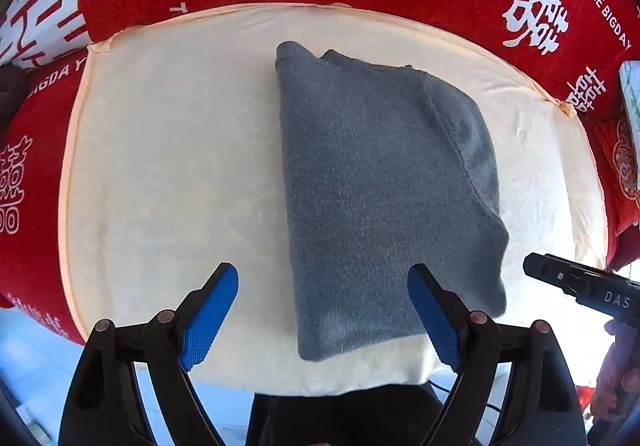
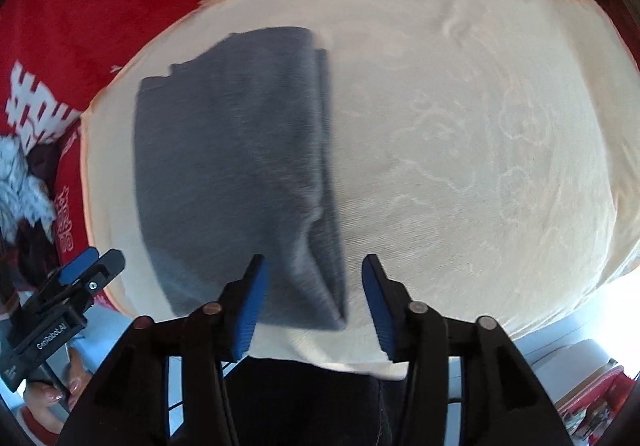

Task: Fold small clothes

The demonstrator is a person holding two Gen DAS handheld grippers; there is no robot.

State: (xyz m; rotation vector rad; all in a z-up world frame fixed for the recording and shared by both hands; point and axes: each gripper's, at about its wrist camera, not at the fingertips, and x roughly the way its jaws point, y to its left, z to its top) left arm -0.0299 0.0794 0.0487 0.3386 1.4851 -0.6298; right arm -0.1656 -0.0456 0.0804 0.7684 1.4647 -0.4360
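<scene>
Left claw (image 1: 323, 278) parted, empty, above folded grey garment (image 1: 384, 182)

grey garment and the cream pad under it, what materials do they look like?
Grey garment: looks like a soft brushed knit, maybe fleece or wool blend; fuzzy matte nap, stitched seam visible. Cream pad: appears to be a woven fabric cover with a faint tone-on-tone pattern and slight sheen, orange piping along the edge; filling unseen.

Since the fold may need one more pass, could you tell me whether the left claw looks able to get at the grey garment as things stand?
Probably yes. The left claw is open above the near end of the grey garment, with nothing between them; the right claw is off to the side.
</scene>
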